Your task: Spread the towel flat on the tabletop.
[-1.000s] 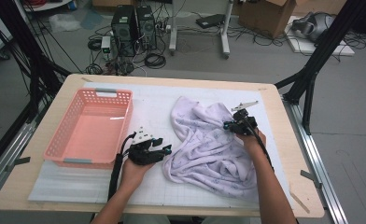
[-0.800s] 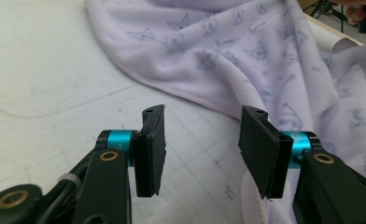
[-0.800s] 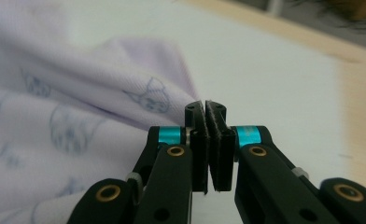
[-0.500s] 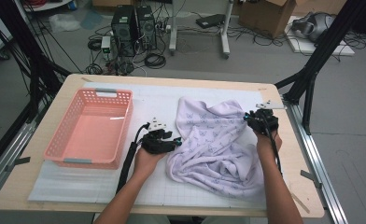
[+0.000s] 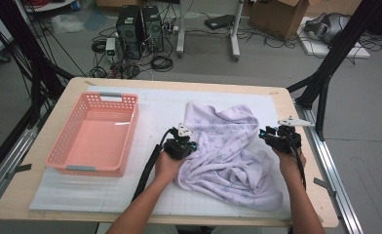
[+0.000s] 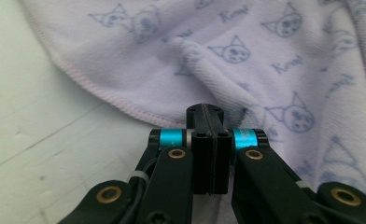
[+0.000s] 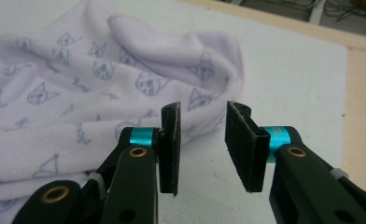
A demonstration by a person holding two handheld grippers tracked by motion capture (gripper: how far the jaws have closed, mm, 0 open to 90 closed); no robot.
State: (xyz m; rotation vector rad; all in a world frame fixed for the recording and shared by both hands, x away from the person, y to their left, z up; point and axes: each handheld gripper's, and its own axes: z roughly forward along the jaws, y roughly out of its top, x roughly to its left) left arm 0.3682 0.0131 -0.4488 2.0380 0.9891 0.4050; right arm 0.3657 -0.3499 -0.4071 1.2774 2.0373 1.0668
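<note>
Left gripper (image 6: 204, 121): jaws pressed flat together, no gap between the pads. Its tip sits at the hemmed edge of the lilac cat-print towel (image 6: 246, 60); whether a fold of hem is pinched between the pads cannot be told, since the closed tip hides the contact. In the high view this left gripper (image 5: 185, 145) lies centre frame, at the towel's left margin.

Right gripper (image 7: 202, 140): jaws parted, a clear gap between the pads, nothing held. White mat shows through the gap; the towel (image 7: 102, 79) lies beyond, toward upper left of that view, its rolled edge just past the tips. In the high view the right gripper (image 5: 273, 137) hovers at right of centre, just beside the towel's right edge.

Towel (image 5: 228, 151): rumpled heap, centre to lower right of the high view, on the white gridded mat (image 5: 160, 105). Pink plastic basket (image 5: 94, 134) stands at left, apart from the cloth, with nothing in it.

Handling, as judged: light, limp terry-like cloth; will sag and drape, no stiffness, not fragile, low slip against the pads. Best hold is the stitched hem or a corner, where the fabric is doubled; a mid-panel pinch would only gather a bunch.
</note>
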